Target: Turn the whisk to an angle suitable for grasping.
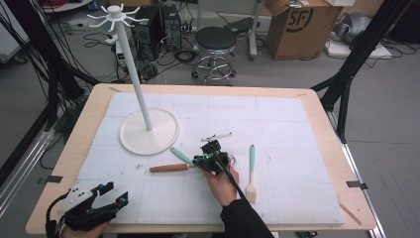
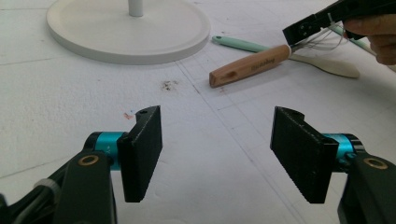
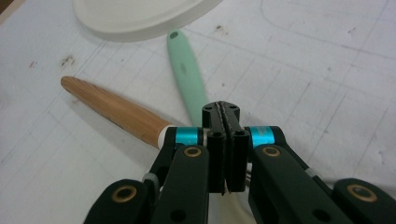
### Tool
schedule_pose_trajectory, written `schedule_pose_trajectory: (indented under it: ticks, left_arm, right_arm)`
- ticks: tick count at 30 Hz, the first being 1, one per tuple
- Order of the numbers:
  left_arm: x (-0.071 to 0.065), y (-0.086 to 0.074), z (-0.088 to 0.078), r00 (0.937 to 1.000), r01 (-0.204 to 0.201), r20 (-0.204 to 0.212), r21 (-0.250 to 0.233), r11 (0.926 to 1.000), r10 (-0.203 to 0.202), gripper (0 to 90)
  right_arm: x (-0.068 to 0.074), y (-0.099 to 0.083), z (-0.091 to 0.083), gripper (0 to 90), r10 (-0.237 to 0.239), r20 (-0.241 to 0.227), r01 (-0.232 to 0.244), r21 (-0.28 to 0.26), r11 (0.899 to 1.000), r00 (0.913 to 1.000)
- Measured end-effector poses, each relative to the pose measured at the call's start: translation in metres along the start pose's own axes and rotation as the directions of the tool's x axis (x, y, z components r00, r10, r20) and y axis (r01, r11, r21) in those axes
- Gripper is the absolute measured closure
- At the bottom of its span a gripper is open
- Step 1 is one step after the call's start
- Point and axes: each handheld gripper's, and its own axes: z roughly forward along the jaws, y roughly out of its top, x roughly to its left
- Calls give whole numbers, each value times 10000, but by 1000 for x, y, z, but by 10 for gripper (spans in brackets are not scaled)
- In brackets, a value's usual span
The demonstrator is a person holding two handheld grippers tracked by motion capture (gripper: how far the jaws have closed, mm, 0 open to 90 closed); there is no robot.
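**Item: wood-handled whisk, pickup stage, nothing hung yet**

- Progress: I judge this early. Rack stand [image 1: 148, 131] has bare hooks up top. Whisk [image 1: 168, 168], mint spatula [image 1: 182, 155] and 2nd mint-handled tool [image 1: 251, 173] all lie flat on the white mat [image 1: 287, 129]. Left to do: lift whisk, carry to rack, hang; same for the other 2, prob.
- R gripper [image 3: 226, 112]: tongs pressed together at whisk's wire end, just past the handle collar. Can't tell if a wire is pinched betw. them.
- L gripper [image 2: 217, 149]: tongs wide apart, nothing betw. them, parked at near-left mat corner, well apart from whisk.
- Whisk posn: centre mat, just in front of rack base, handle pointing left away from R tongs, touching or crossing spatula.
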Motion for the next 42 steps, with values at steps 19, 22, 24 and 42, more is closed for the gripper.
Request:
schedule_pose_trajectory:
  ticks: [19,22,24,42]
  left_arm:
    - [-2,1,2,10000,-76,20,31,10000,76,346]
    - [-2,1,2,10000,-64,15,48,10000,64,346]
    - [-2,1,2,10000,-59,12,33,10000,59,346]
    - [-2,1,3,10000,-73,-5,70,9999,73,346]
  right_arm:
    - [12,-18,-17,892,-351,-206,345,-253,9991,9992]
    - [11,-19,-15,892,-510,129,512,-200,9985,9986]
    - [10,-19,-14,892,-497,125,500,-182,9986,9987]
    - [12,-18,-22,891,-614,83,617,-393,9973,9981]
